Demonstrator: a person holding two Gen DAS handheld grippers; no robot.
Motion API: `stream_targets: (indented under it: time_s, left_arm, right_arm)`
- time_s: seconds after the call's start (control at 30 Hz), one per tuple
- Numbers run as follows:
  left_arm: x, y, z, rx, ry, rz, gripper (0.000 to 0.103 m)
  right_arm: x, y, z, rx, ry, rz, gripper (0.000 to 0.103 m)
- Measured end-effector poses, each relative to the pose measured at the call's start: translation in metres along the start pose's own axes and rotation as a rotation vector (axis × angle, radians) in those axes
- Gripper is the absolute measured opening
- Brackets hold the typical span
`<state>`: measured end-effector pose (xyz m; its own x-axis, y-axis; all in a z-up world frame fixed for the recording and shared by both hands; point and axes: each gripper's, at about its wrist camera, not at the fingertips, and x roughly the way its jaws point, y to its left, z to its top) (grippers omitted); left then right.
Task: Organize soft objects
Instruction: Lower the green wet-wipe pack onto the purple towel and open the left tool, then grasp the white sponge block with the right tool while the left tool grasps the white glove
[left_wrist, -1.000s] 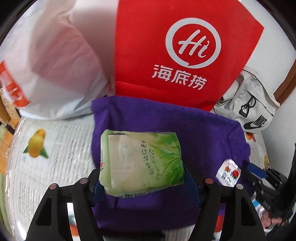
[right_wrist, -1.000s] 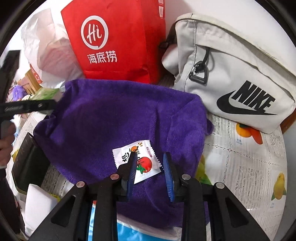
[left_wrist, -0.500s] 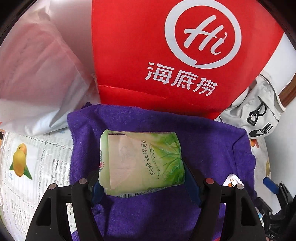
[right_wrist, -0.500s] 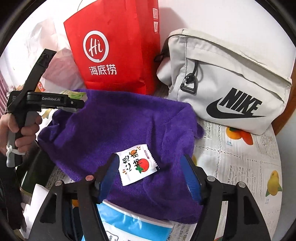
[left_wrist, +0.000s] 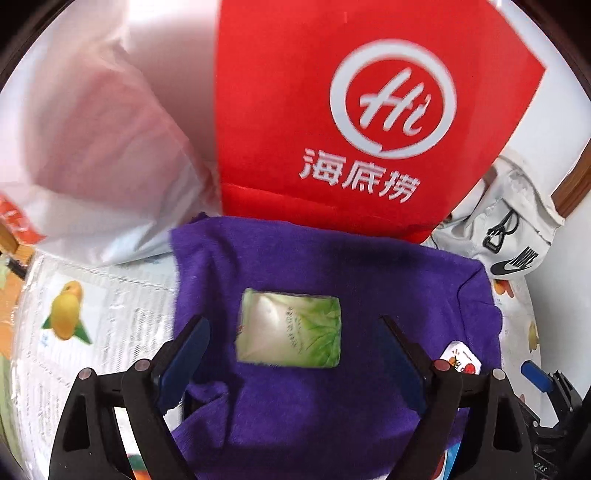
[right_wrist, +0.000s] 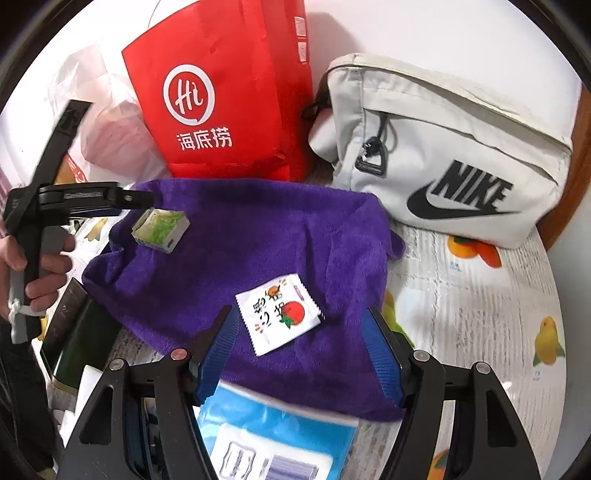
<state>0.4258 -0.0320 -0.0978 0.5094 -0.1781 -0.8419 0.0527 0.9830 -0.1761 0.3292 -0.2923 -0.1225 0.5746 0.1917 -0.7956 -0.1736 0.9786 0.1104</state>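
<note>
A green tissue pack (left_wrist: 290, 328) lies on a purple towel (left_wrist: 332, 273), free between the spread fingers of my open left gripper (left_wrist: 291, 332). It also shows in the right wrist view (right_wrist: 160, 230), just under the left gripper's fingers (right_wrist: 110, 197). A small white sachet with a tomato print (right_wrist: 279, 314) lies on the towel (right_wrist: 258, 240) between the fingers of my open right gripper (right_wrist: 301, 332). The sachet also shows at the right in the left wrist view (left_wrist: 460, 363).
A red paper bag (left_wrist: 351, 110) stands behind the towel, a white plastic bag (left_wrist: 92, 147) to its left, a grey Nike bag (right_wrist: 443, 147) to its right. A blue-and-white pack (right_wrist: 273, 439) lies under the right gripper. A dark object (right_wrist: 77, 332) lies at the left.
My left gripper has opened and let go of the green tissue pack, which now lies on the towel. My right gripper has opened wider and pulled back from the sachet.
</note>
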Motion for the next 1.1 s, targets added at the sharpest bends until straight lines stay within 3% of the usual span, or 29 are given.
stream_targets:
  time_s: [0.17,0.27,0.43,0.57,0.8,1.1]
  left_arm:
    - [-0.04,0.011,-0.018,0.022,-0.062,0.012,0.089]
    - [-0.058,0.013,-0.032,0.024,-0.058,0.002,0.089]
    - [-0.091,0.022,-0.067,0.011,-0.067,-0.011,0.089]
    - [-0.116,0.028,-0.102,0.006,-0.084,-0.018,0.089]
    - [-0.135,0.044,-0.151,0.009,-0.095,0.046,0.089]
    - [-0.147,0.086,-0.204,-0.063,-0.117,0.007,0.09]
  right_arm:
    - [-0.016,0.007,-0.013,0.018,0.003,-0.039,0.069]
    - [-0.033,0.014,-0.023,0.031,-0.001,-0.067,0.076]
    - [-0.069,0.024,-0.041,0.054,-0.045,-0.042,0.084]
    - [-0.088,0.041,-0.061,0.088,-0.05,0.066,0.084]
    - [-0.086,0.087,-0.082,0.038,-0.04,0.132,0.084]
    - [-0.055,0.119,-0.087,0.044,0.002,0.22,0.084]
